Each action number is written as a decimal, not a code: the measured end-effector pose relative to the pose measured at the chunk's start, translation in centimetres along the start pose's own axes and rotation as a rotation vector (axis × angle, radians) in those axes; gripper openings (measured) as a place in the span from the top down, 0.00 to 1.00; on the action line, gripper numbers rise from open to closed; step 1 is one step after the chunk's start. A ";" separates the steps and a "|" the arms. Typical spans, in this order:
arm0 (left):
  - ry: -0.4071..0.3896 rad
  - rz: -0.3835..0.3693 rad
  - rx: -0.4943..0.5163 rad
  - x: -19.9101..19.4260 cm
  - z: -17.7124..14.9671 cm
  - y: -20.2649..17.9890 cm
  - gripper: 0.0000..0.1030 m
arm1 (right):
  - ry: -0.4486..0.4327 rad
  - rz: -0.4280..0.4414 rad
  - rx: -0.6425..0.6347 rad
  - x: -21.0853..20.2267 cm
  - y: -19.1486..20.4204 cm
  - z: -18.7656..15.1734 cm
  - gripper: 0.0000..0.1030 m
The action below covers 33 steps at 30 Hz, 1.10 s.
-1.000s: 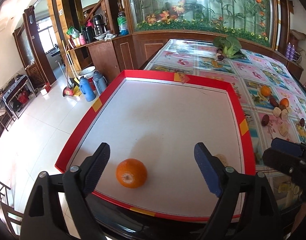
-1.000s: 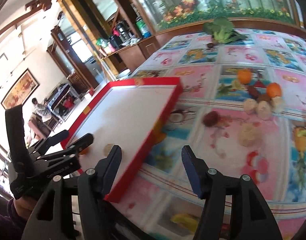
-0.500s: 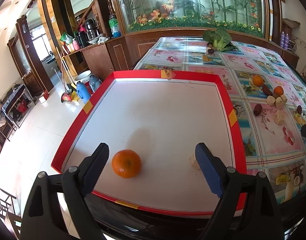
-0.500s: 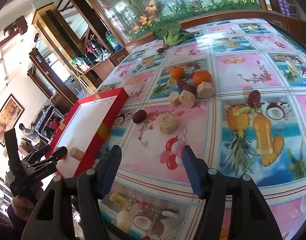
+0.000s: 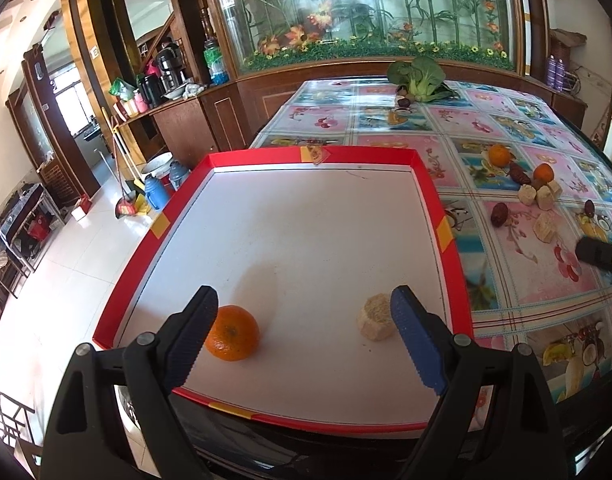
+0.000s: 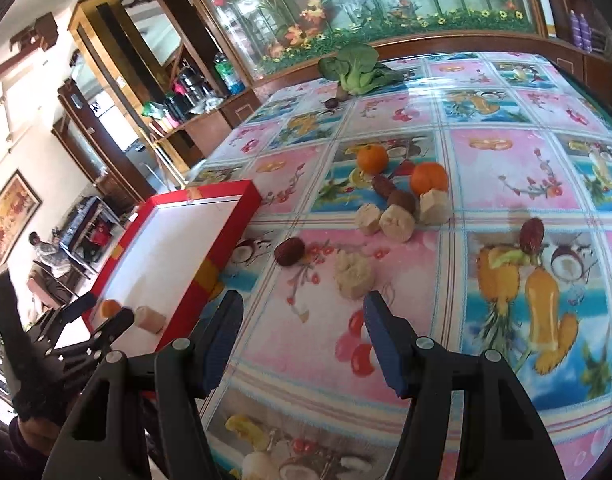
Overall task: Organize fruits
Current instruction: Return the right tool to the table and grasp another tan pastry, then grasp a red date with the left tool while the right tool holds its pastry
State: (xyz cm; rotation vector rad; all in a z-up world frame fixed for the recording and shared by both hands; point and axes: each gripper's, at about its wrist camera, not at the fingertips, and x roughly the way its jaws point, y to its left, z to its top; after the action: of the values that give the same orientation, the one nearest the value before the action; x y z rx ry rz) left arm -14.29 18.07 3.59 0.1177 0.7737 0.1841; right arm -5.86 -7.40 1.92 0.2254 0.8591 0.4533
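A red-rimmed white tray holds an orange and a beige fruit chunk near its front edge. My left gripper is open and empty above that front edge, the orange by its left finger, the chunk by its right. My right gripper is open and empty over the tablecloth, just short of a beige chunk. Beyond lie a dark date, more beige chunks, two oranges and another date. The tray lies left of the right gripper.
A leafy green vegetable lies at the table's far end. The table edge runs along the tray's left and front sides, with floor below. A wooden cabinet with a planted glass case stands behind the table. The left gripper shows in the right wrist view.
My right gripper has swung away from the tray to the loose fruit on the tablecloth. My left gripper has drawn back slightly; the beige chunk now shows beside its right finger.
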 end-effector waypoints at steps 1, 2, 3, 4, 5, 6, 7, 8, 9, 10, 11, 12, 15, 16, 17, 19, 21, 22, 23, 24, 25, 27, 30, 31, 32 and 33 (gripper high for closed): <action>0.001 -0.005 0.004 0.0 0.0 -0.1 0.14 | 0.006 -0.020 -0.003 0.4 0.1 0.3 0.40; 0.002 -0.007 0.009 0.0 -0.1 -0.3 0.14 | 0.023 -0.034 -0.010 1.0 0.2 0.8 0.40; 0.005 -0.008 0.013 0.0 -0.2 -0.4 0.14 | 0.050 -0.046 -0.021 1.8 0.3 1.1 0.40; 0.008 -0.010 0.015 0.1 -0.2 -0.5 0.14 | 0.065 -0.063 -0.025 2.2 0.3 1.2 0.40; 0.011 -0.011 0.015 0.1 -0.2 -0.5 0.14 | 0.075 -0.088 -0.027 2.8 0.3 1.3 0.40; 0.012 -0.012 0.014 0.1 -0.2 -0.5 0.14 | 0.079 -0.098 -0.031 3.0 0.4 1.3 0.40; 0.012 -0.012 0.013 0.1 -0.2 -0.5 0.14 | 0.083 -0.109 -0.038 3.3 0.5 1.4 0.40; 0.012 -0.011 0.015 0.1 -0.2 -0.5 0.14 | 0.084 -0.113 -0.042 3.5 0.5 1.4 0.40; 0.011 -0.011 0.015 0.1 -0.2 -0.4 0.14 | 0.083 -0.126 -0.048 3.7 0.6 1.4 0.40; 0.009 -0.012 0.014 0.1 -0.2 -0.4 0.14 | 0.084 -0.136 -0.053 3.8 0.7 1.4 0.40; 0.005 -0.010 0.013 0.0 -0.2 -0.4 0.14 | 0.088 -0.148 -0.061 4.0 0.8 1.4 0.41; 0.004 -0.010 0.012 0.1 -0.1 -0.5 0.14 | 0.093 -0.152 -0.067 4.2 0.9 1.5 0.42; 0.000 -0.017 0.012 -0.1 0.3 -0.6 0.14 | 0.122 -0.173 -0.081 5.0 1.0 1.4 0.51; -0.004 -0.019 0.014 -0.2 0.4 -0.8 0.14 | 0.114 -0.181 -0.089 5.0 1.2 1.4 0.52; -0.011 -0.022 0.019 -0.4 0.7 -1.0 0.14 | 0.116 -0.189 -0.096 5.0 1.3 1.4 0.54; -0.029 -0.030 0.033 -0.9 1.2 -1.6 0.14 | 0.115 -0.194 -0.106 5.1 1.4 1.3 0.63; -0.039 -0.051 0.044 -1.2 1.7 -2.2 0.14 | 0.110 -0.209 -0.129 5.0 1.5 1.1 0.70; -0.039 -0.065 0.049 -1.3 1.9 -2.4 0.14 | 0.107 -0.215 -0.138 4.9 1.4 1.0 0.74; -0.038 -0.093 0.054 -1.4 2.3 -2.9 0.14 | 0.104 -0.207 -0.138 4.8 1.2 1.0 0.74; -0.039 -0.111 0.057 -1.4 2.5 -3.2 0.14 | 0.102 -0.197 -0.129 4.6 0.9 0.9 0.74; -0.039 -0.131 0.067 -1.4 2.8 -3.7 0.14 | 0.101 -0.192 -0.120 4.5 0.6 1.0 0.74; -0.036 -0.150 0.091 -1.2 3.2 -4.6 0.14 | 0.100 -0.182 -0.112 4.2 0.0 1.0 0.74; -0.020 -0.192 0.143 -0.5 3.5 -6.3 0.14 | 0.099 -0.176 -0.104 3.8 -0.6 0.9 0.74; -0.013 -0.202 0.155 -0.3 3.7 -6.7 0.14 | 0.097 -0.179 -0.102 3.7 -0.7 0.9 0.74; -0.002 -0.225 0.164 0.0 3.9 -7.2 0.14 | 0.095 -0.177 -0.094 3.6 -0.9 0.9 0.74; 0.008 -0.237 0.168 0.3 4.0 -7.5 0.14 | 0.094 -0.173 -0.089 3.5 -1.1 0.9 0.74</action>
State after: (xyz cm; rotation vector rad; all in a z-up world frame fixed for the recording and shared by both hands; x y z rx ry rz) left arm -10.35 10.66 4.96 0.1827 0.8036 -0.1060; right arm -2.88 -6.68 -0.30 0.0473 0.9400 0.3410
